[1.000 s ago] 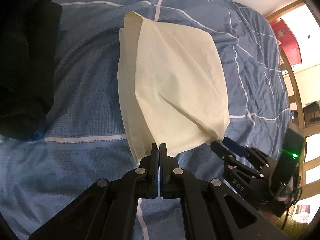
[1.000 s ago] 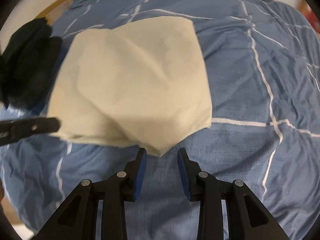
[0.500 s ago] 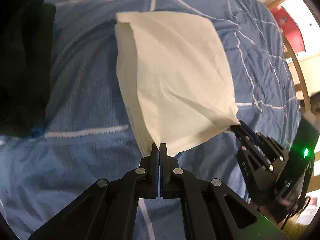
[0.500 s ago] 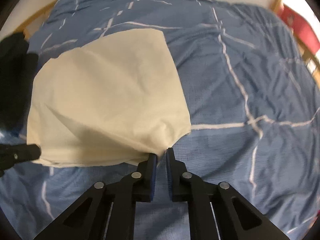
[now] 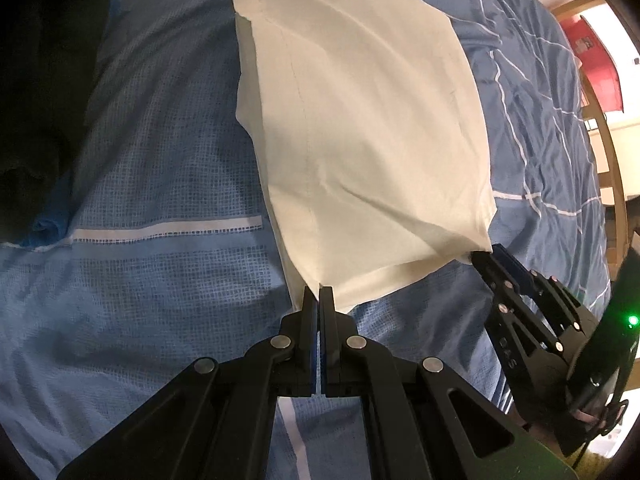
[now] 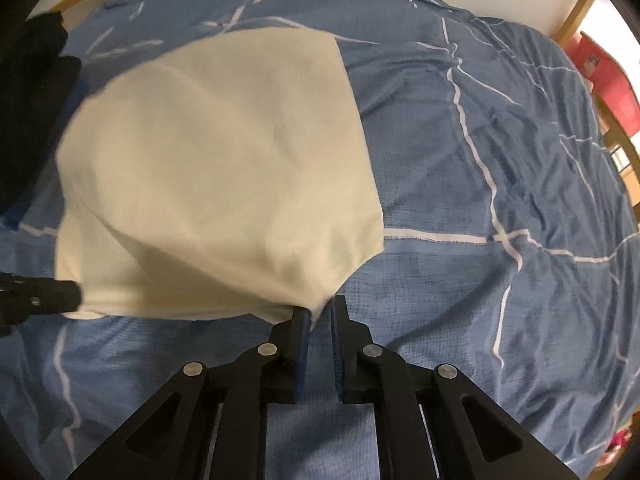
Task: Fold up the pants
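The cream pants (image 5: 360, 120) lie folded on the blue checked bed cover (image 5: 160, 160); they also show in the right wrist view (image 6: 220, 168). My left gripper (image 5: 320, 292) is shut on the near left corner of the pants. My right gripper (image 6: 320, 314) is shut on the near right corner; it also shows in the left wrist view (image 5: 486, 258). Both near corners are lifted a little off the bed, and the far edge rests on the cover.
A dark pile of clothes (image 5: 44, 80) lies at the left on the bed; it also shows in the right wrist view (image 6: 28, 120). A wooden bed frame (image 5: 612, 168) and a red object (image 5: 596, 64) stand at the right.
My right gripper moved forward to the near right corner and closed on it. Both grippers then lifted the near edge; the left stayed shut.
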Available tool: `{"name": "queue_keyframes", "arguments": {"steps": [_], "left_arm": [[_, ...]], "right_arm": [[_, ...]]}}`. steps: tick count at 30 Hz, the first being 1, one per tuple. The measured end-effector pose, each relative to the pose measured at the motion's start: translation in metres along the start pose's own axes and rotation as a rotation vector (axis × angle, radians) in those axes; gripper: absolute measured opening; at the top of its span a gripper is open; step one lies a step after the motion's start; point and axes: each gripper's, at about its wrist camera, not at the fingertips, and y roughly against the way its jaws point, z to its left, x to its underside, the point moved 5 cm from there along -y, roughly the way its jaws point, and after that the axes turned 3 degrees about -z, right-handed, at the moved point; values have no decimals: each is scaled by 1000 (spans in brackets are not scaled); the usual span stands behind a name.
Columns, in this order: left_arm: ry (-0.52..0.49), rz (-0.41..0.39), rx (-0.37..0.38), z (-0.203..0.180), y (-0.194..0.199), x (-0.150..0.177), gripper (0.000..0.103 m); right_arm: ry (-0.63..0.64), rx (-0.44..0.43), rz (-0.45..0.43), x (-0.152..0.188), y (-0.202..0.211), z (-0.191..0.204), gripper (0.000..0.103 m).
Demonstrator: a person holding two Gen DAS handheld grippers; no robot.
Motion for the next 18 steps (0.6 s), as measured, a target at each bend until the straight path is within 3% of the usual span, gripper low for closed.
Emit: {"name": "queue_keyframes", "arguments": {"steps": [11, 15, 18], "left_arm": [[-44, -17, -18, -5, -1, 6, 2], [-81, -50, -10, -7, 4, 6, 2], [-113, -87, 8, -10, 13, 8, 2]], "right_arm": [[95, -6, -67, -3, 9, 15, 16], [109, -13, -61, -3, 4, 14, 5], [133, 21, -60, 0, 7, 14, 4]]}}
